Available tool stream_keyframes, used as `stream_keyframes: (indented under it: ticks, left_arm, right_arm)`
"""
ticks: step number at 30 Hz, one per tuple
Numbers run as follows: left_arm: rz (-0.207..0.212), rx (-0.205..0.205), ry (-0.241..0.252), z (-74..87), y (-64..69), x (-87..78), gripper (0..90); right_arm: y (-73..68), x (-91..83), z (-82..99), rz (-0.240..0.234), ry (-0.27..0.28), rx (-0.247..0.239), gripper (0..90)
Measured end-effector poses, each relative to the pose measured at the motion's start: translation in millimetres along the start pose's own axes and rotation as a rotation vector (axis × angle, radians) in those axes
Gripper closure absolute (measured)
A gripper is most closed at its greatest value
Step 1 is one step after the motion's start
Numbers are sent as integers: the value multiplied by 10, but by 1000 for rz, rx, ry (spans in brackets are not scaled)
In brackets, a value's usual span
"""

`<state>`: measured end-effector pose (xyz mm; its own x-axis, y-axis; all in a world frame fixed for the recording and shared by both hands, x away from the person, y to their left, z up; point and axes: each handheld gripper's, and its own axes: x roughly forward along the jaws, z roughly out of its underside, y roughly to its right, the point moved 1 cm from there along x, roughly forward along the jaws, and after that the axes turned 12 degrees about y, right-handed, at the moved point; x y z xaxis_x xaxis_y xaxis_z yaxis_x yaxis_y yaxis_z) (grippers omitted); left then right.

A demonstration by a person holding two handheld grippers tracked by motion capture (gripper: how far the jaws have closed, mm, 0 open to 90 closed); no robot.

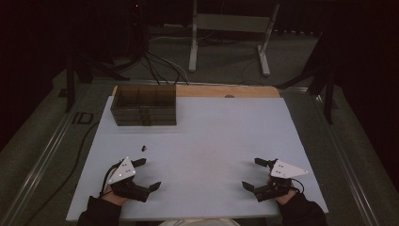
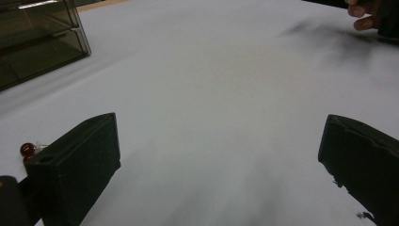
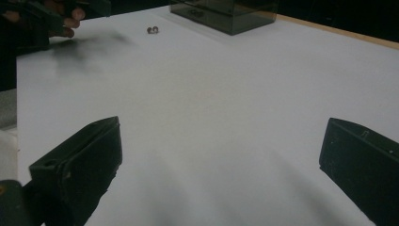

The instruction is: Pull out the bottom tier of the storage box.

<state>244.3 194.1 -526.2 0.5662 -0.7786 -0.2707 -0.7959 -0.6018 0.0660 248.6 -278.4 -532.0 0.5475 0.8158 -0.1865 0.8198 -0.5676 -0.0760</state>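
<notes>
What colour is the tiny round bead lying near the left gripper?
Dark red, glossy: the small round bead shows best in the left gripper view.

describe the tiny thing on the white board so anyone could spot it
Start at the dark box at the far left of the white board. Nearer the person, just beyond the left tongs, lies a tiny reddish bead-like piece, the one loose item there.

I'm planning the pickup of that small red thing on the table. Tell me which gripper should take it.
Left. The small red piece lies just ahead of the left gripper, whose jaws stand open and empty. The right gripper, also open, sits across the white table, much farther away.
</notes>
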Motion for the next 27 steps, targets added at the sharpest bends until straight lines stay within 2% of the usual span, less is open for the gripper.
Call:
stream_keyframes:
  ticks: [8,11,21,27]
  left_arm:
    - [20,19,-22,-8,40,25,8]
    - [33,24,-46,12,57,40,8]
    - [64,50,-54,5,94,63,8]
    - [98,69,-58,-30,150,82,8]
  right_arm:
    - [12,-7,-1,-6,2,-4,0]
    - [-1,-6,-15,-15,6,-9,0]
    - [-41,29,-30,-21,7,-30,0]
    - [-65,34,-35,-21,12,-38,0]
